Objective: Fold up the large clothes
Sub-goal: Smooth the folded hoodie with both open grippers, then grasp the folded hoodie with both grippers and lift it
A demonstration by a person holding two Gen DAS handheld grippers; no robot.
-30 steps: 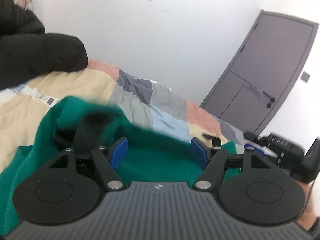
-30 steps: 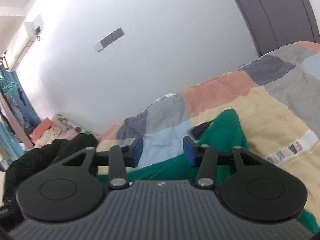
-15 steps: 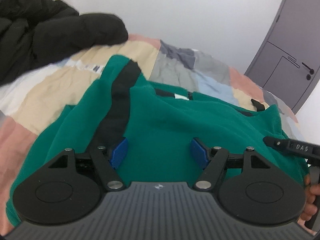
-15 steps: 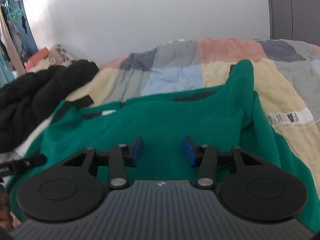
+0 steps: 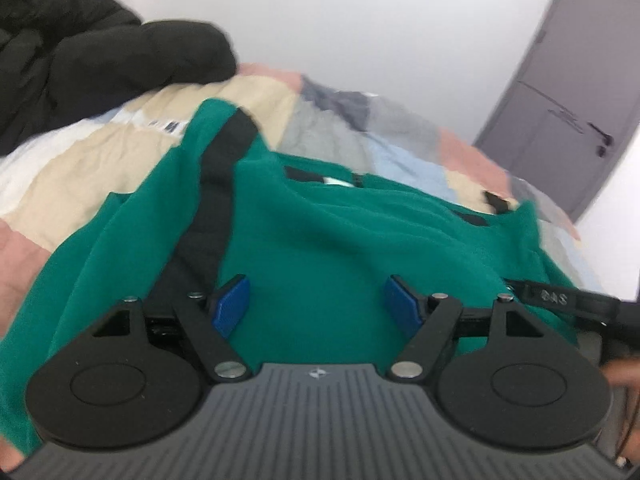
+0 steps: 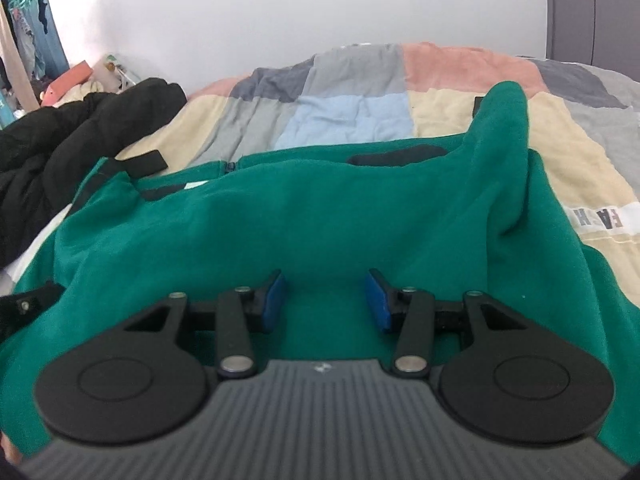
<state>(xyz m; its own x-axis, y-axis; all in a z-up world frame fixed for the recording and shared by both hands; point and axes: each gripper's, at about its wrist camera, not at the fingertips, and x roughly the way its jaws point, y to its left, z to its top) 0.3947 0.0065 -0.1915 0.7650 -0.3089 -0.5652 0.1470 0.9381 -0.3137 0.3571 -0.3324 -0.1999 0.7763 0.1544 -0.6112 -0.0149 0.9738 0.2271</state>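
- Green garment (image 5: 340,248) lay spread across the bed, its black-trimmed sleeve (image 5: 224,160) reaching toward the far side and a black collar tab (image 6: 394,158) showing near the top edge in the right wrist view.
- Under it was a patchwork quilt (image 6: 348,116) of cream, grey, pale blue and salmon squares, with a white strip of lettering (image 6: 600,220) at the right.
- White wall (image 5: 360,20) rose behind the bed; a grey door (image 5: 572,112) stood at the right in the left wrist view.
- Black puffy coat (image 5: 80,68) was heaped at the left of the bed, just beside the sleeve.
- Clutter and hanging clothes (image 6: 24,20) filled the far left corner.
- Left claw (image 5: 318,306) hovered over the green cloth, jaws well apart, having just widened a little, with nothing pinched between them.
- Right claw (image 6: 326,300) also hovered over the garment, jaws parted more narrowly and gripping nothing.
- Tip of the other tool (image 5: 560,300) poked in at the right of the left wrist view.
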